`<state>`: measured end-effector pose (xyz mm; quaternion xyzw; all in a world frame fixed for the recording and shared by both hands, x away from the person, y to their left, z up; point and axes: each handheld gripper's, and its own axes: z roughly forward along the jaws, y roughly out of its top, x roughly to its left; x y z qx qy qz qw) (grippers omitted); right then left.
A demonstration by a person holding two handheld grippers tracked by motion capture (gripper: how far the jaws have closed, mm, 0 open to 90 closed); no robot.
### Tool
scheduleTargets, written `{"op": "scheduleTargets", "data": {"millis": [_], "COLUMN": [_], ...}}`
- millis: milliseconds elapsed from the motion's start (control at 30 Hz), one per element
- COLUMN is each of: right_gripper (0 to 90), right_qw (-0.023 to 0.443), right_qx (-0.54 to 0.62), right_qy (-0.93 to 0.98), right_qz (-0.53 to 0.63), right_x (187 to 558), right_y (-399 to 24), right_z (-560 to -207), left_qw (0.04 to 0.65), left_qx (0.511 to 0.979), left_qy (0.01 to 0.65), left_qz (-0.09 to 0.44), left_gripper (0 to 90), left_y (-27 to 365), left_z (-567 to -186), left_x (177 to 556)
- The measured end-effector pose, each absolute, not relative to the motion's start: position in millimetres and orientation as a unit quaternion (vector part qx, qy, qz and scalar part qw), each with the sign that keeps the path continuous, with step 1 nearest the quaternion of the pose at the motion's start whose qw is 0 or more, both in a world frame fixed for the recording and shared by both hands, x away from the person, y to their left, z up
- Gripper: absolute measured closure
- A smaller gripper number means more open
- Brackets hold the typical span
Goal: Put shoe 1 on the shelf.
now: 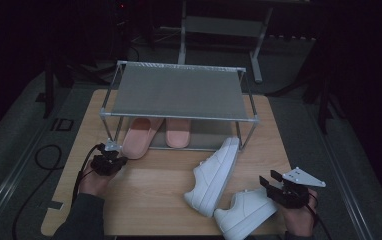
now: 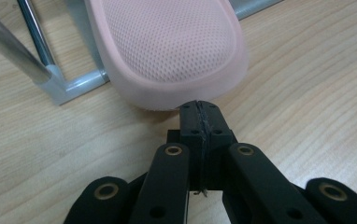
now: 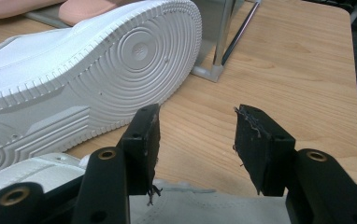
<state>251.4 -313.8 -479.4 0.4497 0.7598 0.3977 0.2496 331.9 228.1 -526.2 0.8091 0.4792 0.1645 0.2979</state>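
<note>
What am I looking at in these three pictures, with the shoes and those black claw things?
No robot here: a person holds a hand tool in each hand, each a gripper with two black jaws. The high view looks down on a wooden table. The other two pictures come from small cameras riding on the grippers, looking along their jaws.

On the table stands a metal shoe rack with two pink slippers under it. In front lie two white sneakers, one tipped on its side, the other nearer the person.

The left gripper is shut, its tips right at the heel of a pink slipper; it holds nothing. The right gripper is open and empty, above the nearer sneaker.
</note>
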Motion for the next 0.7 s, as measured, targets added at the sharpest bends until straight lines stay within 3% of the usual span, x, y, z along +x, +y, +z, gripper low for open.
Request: {"op": "scheduleTargets", "data": {"millis": [700], "right_gripper": [49.6], "right_qw": [0.250], "right_qx": [0.449], "right_qy": [0.760], "right_qz": [0.399], "right_x": [251.5], "right_y": [-314.0], "right_z": [-479.5], "left_qw": [0.295], "left_qx": [0.827], "left_qy": [0.452], "left_qz": [0.160], "left_gripper": [89.3], "left_y": [197.1], "left_z": [-526.5], "left_x": [358.8]}}
